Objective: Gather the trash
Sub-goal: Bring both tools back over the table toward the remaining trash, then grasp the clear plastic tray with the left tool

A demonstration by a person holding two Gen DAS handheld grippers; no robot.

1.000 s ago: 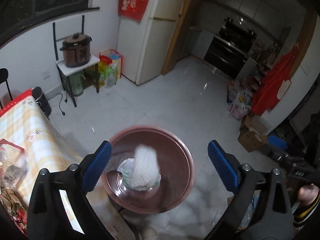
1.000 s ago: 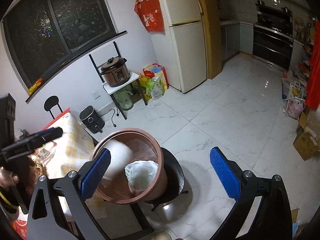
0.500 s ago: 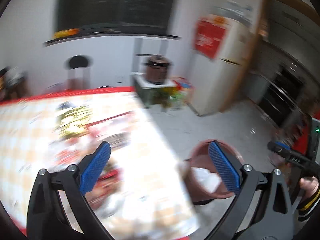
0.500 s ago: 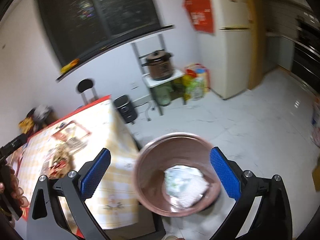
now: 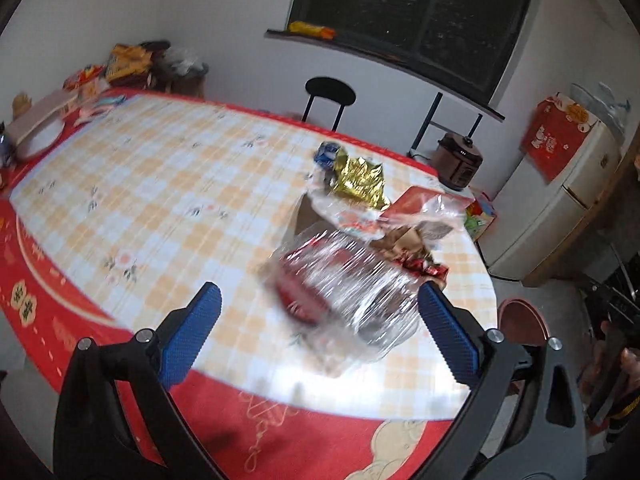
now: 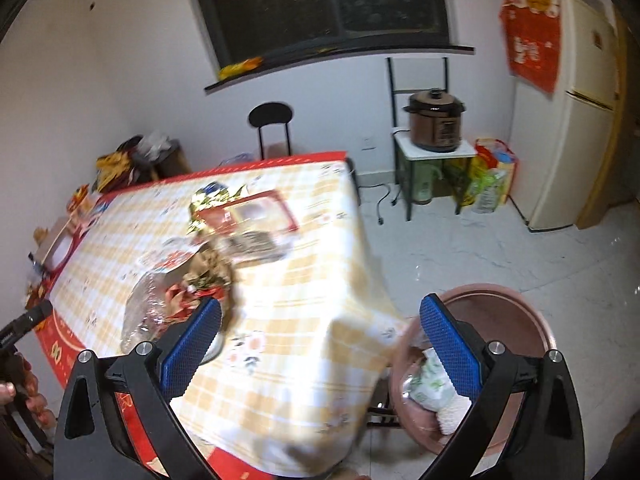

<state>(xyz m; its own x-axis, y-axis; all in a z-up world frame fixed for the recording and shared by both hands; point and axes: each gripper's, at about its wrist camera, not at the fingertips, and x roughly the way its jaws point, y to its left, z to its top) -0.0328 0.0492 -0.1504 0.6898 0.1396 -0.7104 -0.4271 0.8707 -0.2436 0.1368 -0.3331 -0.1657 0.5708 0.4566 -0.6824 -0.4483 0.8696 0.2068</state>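
Over the checked tabletop (image 5: 168,184), the left gripper (image 5: 320,332) hangs with its blue fingers (image 5: 192,332) spread wide apart and nothing between them. Just ahead of it lies a crumpled clear plastic wrapper (image 5: 352,292) with a red label inside, blurred by motion. Beyond that sits more trash: a red-framed clear package (image 5: 424,212), a gold foil wrapper (image 5: 360,180) touching a small blue packet (image 5: 326,152), and some red and gold candy wrappers (image 5: 424,266) near the tabletop's right edge. A black chair (image 5: 330,96) stands behind the tabletop, and a brown pressure cooker (image 5: 460,160) sits on a small stand by the wall.

The right gripper (image 6: 320,338) is also open, its fingers (image 6: 448,344) far apart and holding nothing, and it hovers at the tabletop's corner where the cloth hangs down. Below its right finger is the round pink bin (image 6: 516,312) on the floor, beside the tabletop's corner; inside it lie a white-and-green bag (image 6: 428,388) and a white crumpled piece (image 6: 452,412). From this view the trash pile on the tabletop is to the left of the gripper, and a cream refrigerator (image 6: 576,120) stands at the far right wall.
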